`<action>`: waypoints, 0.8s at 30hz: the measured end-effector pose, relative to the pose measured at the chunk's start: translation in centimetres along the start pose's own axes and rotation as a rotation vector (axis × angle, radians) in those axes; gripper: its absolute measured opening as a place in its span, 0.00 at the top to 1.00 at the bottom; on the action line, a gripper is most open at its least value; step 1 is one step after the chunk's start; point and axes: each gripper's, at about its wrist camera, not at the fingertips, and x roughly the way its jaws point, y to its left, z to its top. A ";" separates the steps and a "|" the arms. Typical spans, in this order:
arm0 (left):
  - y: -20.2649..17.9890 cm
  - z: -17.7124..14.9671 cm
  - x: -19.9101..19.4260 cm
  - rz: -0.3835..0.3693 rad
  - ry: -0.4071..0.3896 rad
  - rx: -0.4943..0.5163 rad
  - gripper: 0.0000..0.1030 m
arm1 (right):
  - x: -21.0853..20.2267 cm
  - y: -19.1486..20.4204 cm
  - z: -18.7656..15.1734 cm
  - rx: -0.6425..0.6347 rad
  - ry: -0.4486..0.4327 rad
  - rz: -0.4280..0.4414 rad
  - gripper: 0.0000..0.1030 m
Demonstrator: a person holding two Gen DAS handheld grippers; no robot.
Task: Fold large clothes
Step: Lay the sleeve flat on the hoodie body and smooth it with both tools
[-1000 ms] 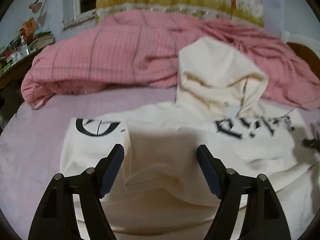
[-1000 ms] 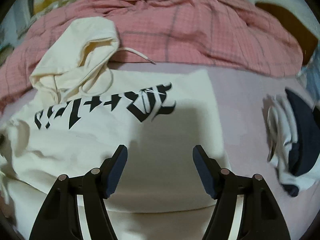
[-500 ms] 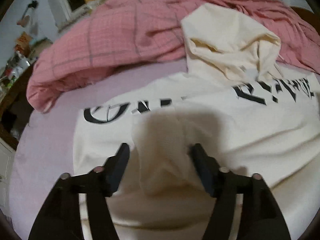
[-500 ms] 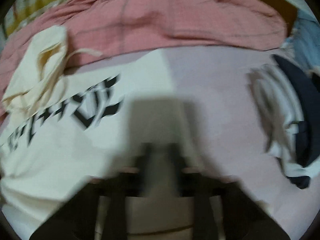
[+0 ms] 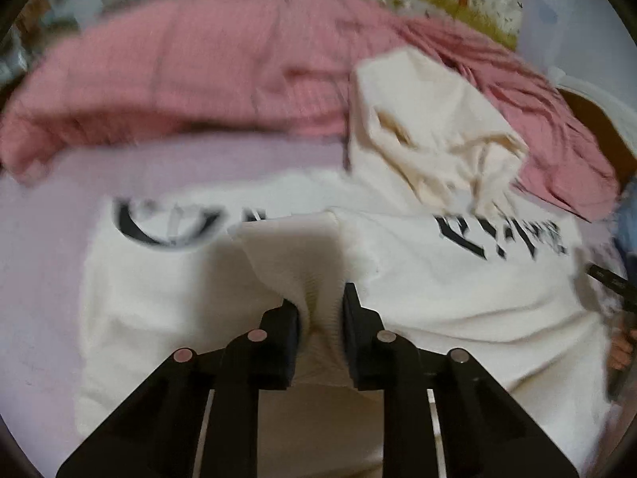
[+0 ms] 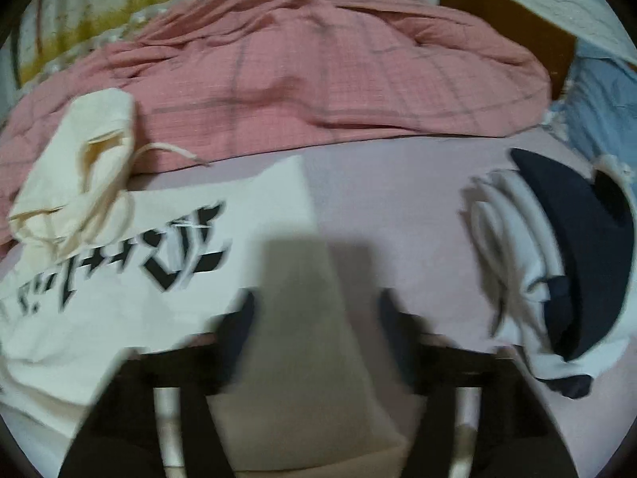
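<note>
A cream hoodie (image 5: pixel 458 275) with black lettering lies flat on the lilac bed sheet (image 5: pixel 223 163), its hood (image 5: pixel 430 131) resting against the pink quilt. My left gripper (image 5: pixel 318 310) is shut on the ribbed cuff of the hoodie's folded sleeve (image 5: pixel 294 247). In the right wrist view the hoodie (image 6: pixel 131 279) lies at the left, hood (image 6: pixel 87 167) at the far left. My right gripper (image 6: pixel 316 314) is blurred, its fingers apart over the hoodie's right edge with nothing between them.
A pink checked quilt (image 5: pixel 207 63) is bunched along the far side of the bed, also in the right wrist view (image 6: pixel 326 75). Folded white and navy clothes (image 6: pixel 557 263) lie at the right. A blue cloth (image 6: pixel 601 103) lies beyond them.
My left gripper moved forward and closed on the sleeve cuff. My right gripper shifted right towards the hoodie's edge and stays open.
</note>
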 end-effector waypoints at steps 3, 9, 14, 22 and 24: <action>-0.5 0.3 0.0 0.114 -0.066 -0.062 0.81 | 2.0 -1.4 -0.2 0.051 0.119 0.035 0.35; -0.9 0.3 1.8 0.173 -0.021 0.003 0.58 | 2.6 -2.3 -0.2 0.113 0.123 0.185 0.90; 0.2 0.6 -0.1 0.258 -0.088 -0.015 0.24 | 2.8 -3.5 -0.2 0.225 0.074 0.157 0.92; 0.5 0.9 -0.3 0.263 -0.033 0.023 0.20 | 2.1 -9.0 0.5 0.374 0.054 0.199 1.00; 0.2 0.6 1.2 0.314 0.029 0.068 0.20 | 1.1 -7.7 1.0 0.284 0.025 0.094 1.00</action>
